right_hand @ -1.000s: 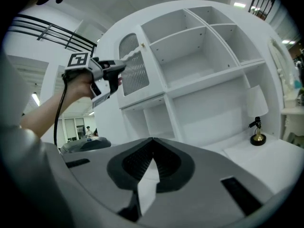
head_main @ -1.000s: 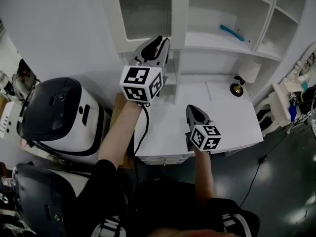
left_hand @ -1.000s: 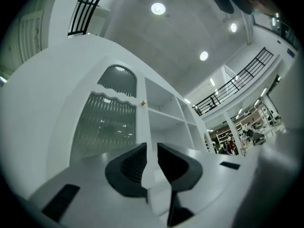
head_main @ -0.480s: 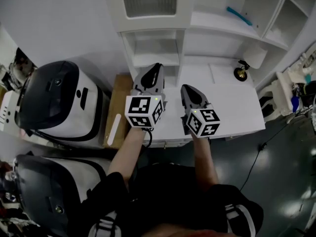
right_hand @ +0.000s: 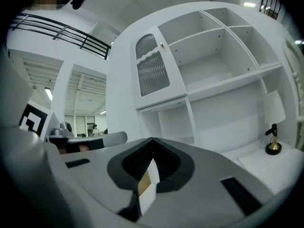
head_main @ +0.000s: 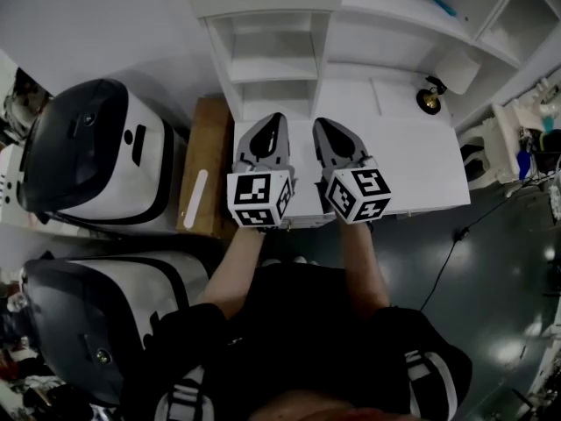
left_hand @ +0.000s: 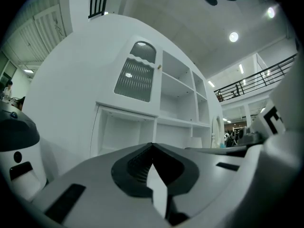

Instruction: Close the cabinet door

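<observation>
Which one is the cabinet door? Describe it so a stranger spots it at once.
Find the tall white shelving unit. At its upper left hangs the white cabinet door, with an arched pane of ribbed glass and a small gold knob at its right edge. Every neighbouring compartment is open; only this one has a door.

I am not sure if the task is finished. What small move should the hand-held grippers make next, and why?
Probably none: rest both on the desk. The cabinet door looks flush and shut. The left hand-held gripper has just closed its jaws on nothing; the right hand-held gripper is shut and empty.
</observation>
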